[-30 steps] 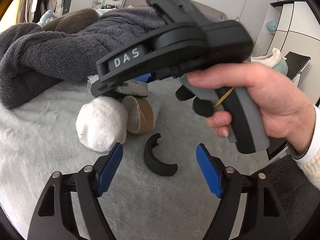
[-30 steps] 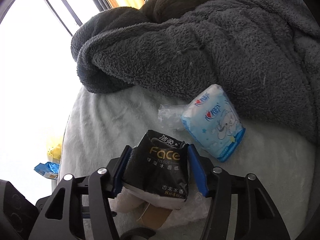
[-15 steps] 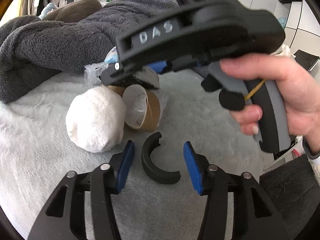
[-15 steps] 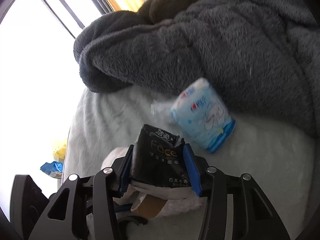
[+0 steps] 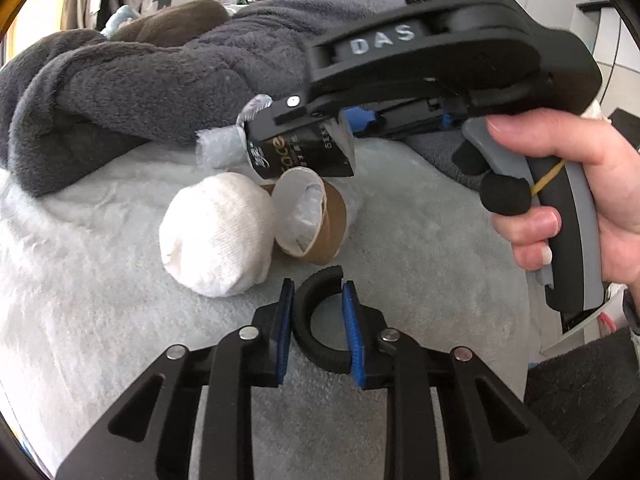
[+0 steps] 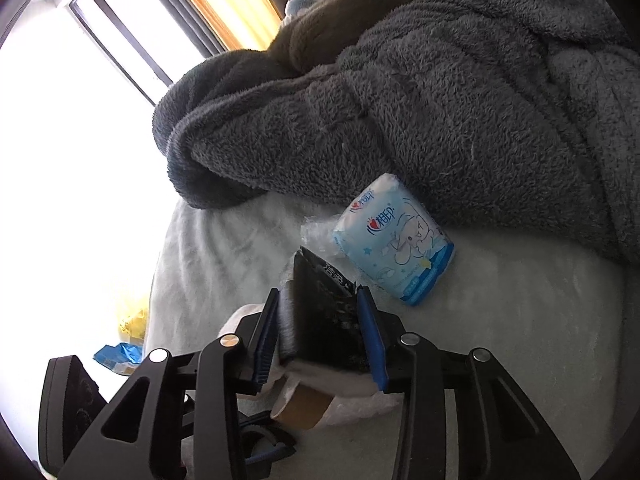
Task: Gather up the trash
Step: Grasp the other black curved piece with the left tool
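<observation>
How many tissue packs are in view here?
2. The black tissue pack is clamped in the right hand-held gripper. The blue tissue pack lies on the bed against the grey blanket. More may be hidden under the blanket.

The blanket (image 6: pixel 460 100) is dark grey, the bed cover (image 5: pixel 100 280) pale grey-white. The black tissue pack (image 5: pixel 300 152) carries gold lettering, and the second tissue pack (image 6: pixel 396 240) is light blue with a white cartoon dog. The sock ball (image 5: pixel 216 236) is white, the cardboard tube (image 5: pixel 320 224) brown, the curved plastic piece (image 5: pixel 320 320) black, and the pads (image 5: pixel 352 332) blue.
</observation>
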Available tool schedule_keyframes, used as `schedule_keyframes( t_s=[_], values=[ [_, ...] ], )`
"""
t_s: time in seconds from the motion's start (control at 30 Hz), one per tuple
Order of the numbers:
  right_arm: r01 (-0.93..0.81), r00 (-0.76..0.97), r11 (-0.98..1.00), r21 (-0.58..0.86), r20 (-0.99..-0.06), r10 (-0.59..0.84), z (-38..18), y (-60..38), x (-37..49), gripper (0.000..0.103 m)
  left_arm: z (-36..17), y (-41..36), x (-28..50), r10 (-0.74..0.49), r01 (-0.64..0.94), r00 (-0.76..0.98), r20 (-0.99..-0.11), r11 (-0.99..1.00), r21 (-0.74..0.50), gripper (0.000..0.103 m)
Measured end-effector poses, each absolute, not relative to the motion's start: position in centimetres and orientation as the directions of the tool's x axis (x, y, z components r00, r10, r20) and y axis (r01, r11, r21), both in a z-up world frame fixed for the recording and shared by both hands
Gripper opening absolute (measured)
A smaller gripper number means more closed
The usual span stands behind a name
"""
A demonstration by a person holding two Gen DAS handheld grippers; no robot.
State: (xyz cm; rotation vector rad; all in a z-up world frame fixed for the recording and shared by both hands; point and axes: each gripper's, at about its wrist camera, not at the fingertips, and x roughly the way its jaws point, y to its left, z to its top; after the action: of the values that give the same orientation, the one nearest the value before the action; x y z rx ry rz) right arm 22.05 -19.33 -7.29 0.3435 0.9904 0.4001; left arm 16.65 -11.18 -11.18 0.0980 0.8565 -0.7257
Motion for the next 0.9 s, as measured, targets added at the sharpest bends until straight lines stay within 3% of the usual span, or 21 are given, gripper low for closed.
schedule_keyframes(
  t_s=[0.23,0.5,0.9],
  values=[
    [-0.17,0.498,0.875,0.452,-0.727,0.472,-6.7,-19.7,20.9,0.033,-10.7,-10.5,15.5,-0.528,0.596,0.451,-0.72,0.778,-0.197,0.026],
    [-0.267,0.532,0.936,0.227,-0.776,0.34,-5.8,-16.7,19.2,0.014,-9.7,-9.1,14.0,-0.518,0.561,0.484,-0.706,0.802,-0.204,0.026],
    [-0.27,0.607,0.913,0.305,-0.683,0.407,-2.8,-16.3,16.0,0.013,-8.3,-4.8,11.3,-0.44,0.441,0.573,-0.691,0.877,-0.193,0.026]
  ],
)
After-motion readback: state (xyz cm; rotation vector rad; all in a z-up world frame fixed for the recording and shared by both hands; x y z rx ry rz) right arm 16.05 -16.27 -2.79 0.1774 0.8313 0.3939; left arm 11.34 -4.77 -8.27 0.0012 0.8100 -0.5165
